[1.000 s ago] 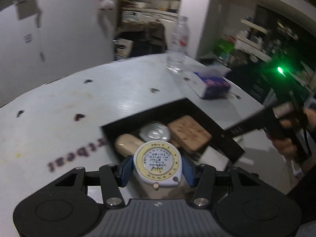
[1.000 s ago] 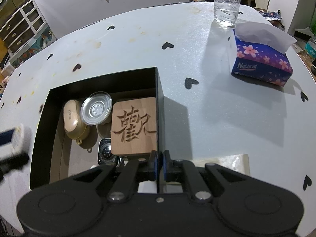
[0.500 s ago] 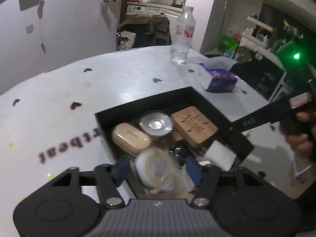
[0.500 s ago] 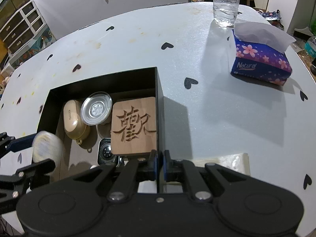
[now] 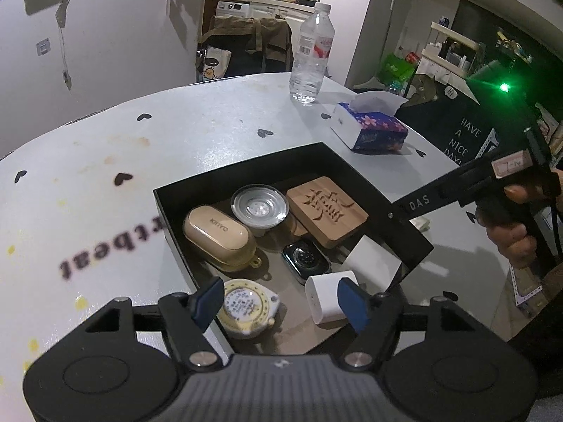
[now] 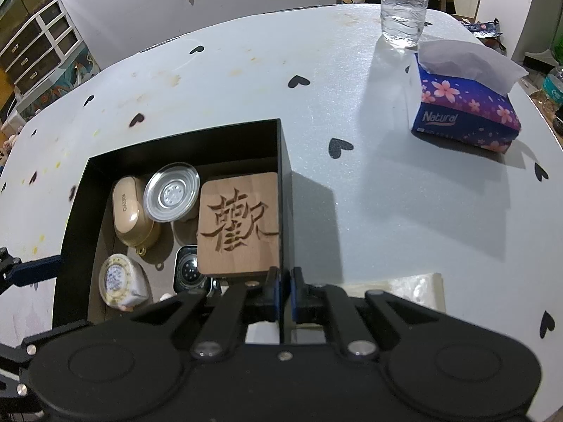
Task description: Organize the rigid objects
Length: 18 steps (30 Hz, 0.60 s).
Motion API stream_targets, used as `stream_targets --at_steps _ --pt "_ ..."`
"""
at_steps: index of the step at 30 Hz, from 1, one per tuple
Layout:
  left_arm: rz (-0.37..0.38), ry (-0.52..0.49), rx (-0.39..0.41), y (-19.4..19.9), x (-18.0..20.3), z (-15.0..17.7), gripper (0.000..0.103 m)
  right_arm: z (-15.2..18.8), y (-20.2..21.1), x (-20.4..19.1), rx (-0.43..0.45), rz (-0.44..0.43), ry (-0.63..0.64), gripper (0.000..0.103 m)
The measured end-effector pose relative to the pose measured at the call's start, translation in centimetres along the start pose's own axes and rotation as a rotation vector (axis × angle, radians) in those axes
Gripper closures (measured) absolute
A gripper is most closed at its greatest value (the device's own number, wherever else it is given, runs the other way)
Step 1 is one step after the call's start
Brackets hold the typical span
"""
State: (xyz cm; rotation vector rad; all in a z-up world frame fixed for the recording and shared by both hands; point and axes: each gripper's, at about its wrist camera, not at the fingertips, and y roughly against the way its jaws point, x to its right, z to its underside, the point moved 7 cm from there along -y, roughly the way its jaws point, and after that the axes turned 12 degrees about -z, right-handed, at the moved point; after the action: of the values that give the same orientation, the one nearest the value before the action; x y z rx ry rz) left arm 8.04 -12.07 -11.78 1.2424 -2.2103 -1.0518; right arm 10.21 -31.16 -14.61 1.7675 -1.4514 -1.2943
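A black box (image 5: pixel 242 172) (image 6: pixel 183 133) sits on the white table. Inside it lie a round yellow-and-white tape measure (image 5: pixel 248 306) (image 6: pixel 118 281), a gold earbud case (image 5: pixel 220 235) (image 6: pixel 128 216), a silver round lid (image 5: pixel 259 207) (image 6: pixel 171 197), a carved wooden coaster (image 5: pixel 327 211) (image 6: pixel 237 223), a smartwatch (image 5: pixel 305 259) (image 6: pixel 189 274) and a white charger (image 5: pixel 329 295). My left gripper (image 5: pixel 280 304) is open and empty over the box's near end, just above the tape measure. My right gripper (image 6: pixel 285 290) is shut on the box's right wall (image 6: pixel 285 190).
A water bottle (image 5: pixel 313 52) (image 6: pixel 404 3) and a blue tissue box (image 5: pixel 369 130) (image 6: pixel 464 105) stand at the far right of the table. A pale flat piece (image 6: pixel 404 285) lies near the right gripper. The table has black heart marks.
My left gripper moved over the box with the tape measure, opened and let it go. The tape measure now lies in the box's near left corner. The right gripper has not moved.
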Motion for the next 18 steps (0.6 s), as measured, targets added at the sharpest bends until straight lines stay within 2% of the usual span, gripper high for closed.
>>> stream_targets --at_steps 18 --pt "-0.010 0.013 0.002 1.1 0.2 -0.6 0.031 0.0 0.0 -0.1 -0.001 -0.003 0.005 0.097"
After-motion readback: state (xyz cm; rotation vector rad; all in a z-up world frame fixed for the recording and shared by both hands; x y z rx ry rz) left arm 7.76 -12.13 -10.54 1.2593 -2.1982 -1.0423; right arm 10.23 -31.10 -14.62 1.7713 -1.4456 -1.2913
